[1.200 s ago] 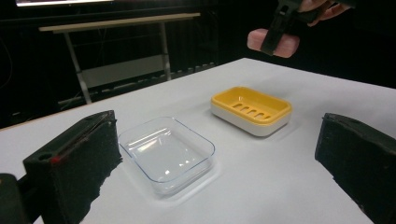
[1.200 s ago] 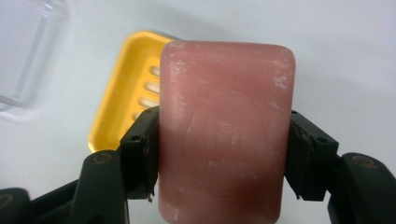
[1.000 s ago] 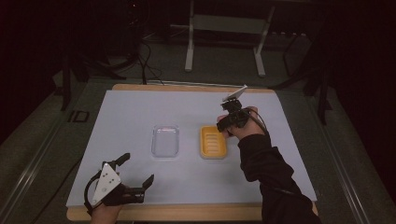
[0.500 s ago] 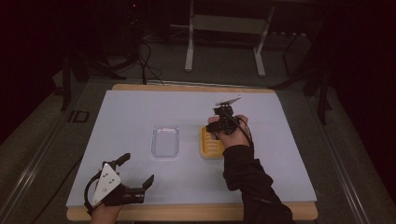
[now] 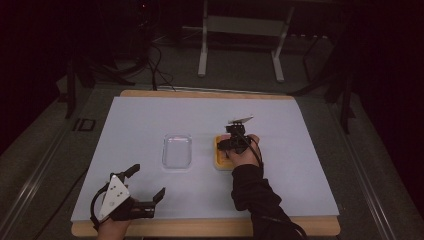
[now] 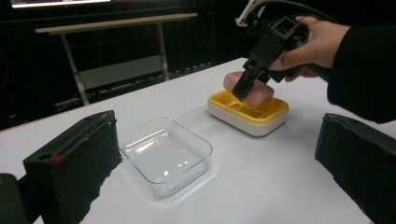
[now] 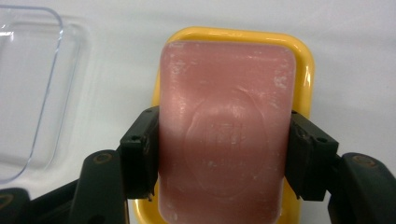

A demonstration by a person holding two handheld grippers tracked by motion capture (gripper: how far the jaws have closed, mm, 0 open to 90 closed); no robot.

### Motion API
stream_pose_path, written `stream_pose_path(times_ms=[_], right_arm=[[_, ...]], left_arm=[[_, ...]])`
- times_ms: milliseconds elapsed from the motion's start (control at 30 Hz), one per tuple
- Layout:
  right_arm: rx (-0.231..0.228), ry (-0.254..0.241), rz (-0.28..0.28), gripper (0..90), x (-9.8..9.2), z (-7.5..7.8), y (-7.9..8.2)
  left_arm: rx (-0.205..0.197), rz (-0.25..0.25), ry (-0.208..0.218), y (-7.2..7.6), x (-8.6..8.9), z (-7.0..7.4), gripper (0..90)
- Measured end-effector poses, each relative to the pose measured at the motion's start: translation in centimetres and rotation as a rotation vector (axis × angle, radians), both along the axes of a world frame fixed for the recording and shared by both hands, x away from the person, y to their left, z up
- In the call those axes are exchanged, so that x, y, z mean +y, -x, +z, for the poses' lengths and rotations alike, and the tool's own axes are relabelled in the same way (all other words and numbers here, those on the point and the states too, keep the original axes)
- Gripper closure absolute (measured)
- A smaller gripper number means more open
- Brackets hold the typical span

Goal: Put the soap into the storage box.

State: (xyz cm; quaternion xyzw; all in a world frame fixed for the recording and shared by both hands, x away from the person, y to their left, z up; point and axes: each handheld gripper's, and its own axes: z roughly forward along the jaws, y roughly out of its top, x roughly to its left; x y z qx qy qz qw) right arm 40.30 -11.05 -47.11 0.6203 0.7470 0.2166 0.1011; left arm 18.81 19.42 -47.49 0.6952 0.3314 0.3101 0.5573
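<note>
Right gripper [image 7: 219, 154] jaws clenched on the pink soap bar [image 7: 224, 135], now lowered over the yellow dish [image 6: 248, 112] from higher up; placement looks imminent. Left gripper [image 5: 145, 192], jaws released, idles by the table's near-left corner, beside the clear tray [image 5: 178, 151]

- My right gripper [image 5: 231, 142] hangs over the yellow dish [image 5: 220, 159], right of the table's [image 5: 310, 170] centre, hand and dark sleeve [image 5: 250, 192] reaching in from the near edge.
- A clear tray [image 5: 178, 151] sits just left of the dish, apart from it.
- My left gripper [image 5: 148, 184] rests near the table's near-left corner, jaws spread wide with nothing between them.
</note>
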Motion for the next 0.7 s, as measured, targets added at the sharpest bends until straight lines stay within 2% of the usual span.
stream_pose_path(times_ms=[200,367,700], right_arm=[[0.009,-0.011,-0.036,37.3,0.3,-1.3,0.0],[0.01,0.002,-0.047,37.2,0.4,-2.1,0.0],[0.025,0.001,-0.051,35.3,0.4,-2.4,-0.1]], left_arm=[[-0.002,-0.002,0.004,0.0,0.0,0.0,0.3],[-0.002,-0.003,0.003,0.1,0.0,0.0,0.3],[-0.001,-0.003,0.008,0.0,0.0,0.0,0.3]])
